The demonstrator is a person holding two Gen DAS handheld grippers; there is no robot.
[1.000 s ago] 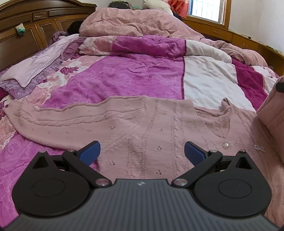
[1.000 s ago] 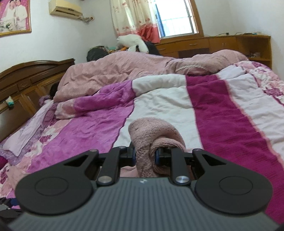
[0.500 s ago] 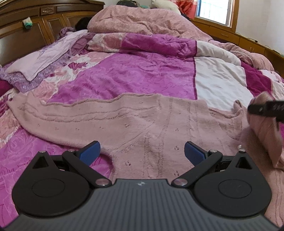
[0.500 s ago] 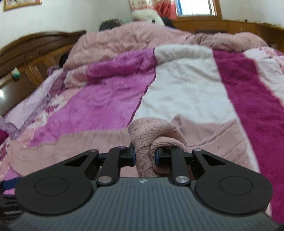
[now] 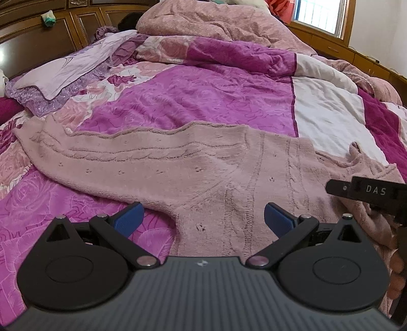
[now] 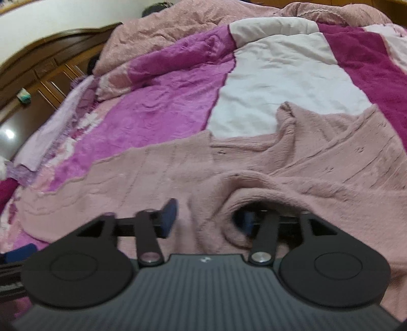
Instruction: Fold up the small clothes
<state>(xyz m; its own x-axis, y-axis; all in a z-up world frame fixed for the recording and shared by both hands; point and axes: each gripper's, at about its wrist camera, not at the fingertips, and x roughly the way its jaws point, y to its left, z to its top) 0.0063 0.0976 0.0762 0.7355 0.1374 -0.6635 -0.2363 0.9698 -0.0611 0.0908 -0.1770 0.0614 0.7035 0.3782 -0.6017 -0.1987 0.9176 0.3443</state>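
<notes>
A pink knitted sweater lies spread flat across the bed, one sleeve stretched out to the left. My left gripper hovers open just above the sweater's near side, nothing between its blue pads. My right gripper is low over the sweater, and its jaws are opening. A folded-over sleeve end lies slack between them and drapes over the right pad. The left pad stands clear of the knit. In the left wrist view the right gripper's black finger shows at the right edge, resting on bunched knit.
The sweater rests on a magenta, white and dark-pink quilt. A crumpled pink duvet is piled at the far end. A lilac pillow lies at the left by the dark wooden headboard. A window is at the back right.
My right gripper came down from the air to the sweater with the sleeve end, and its jaws spread apart off the knit. The left gripper drifted slightly forward and stayed open.
</notes>
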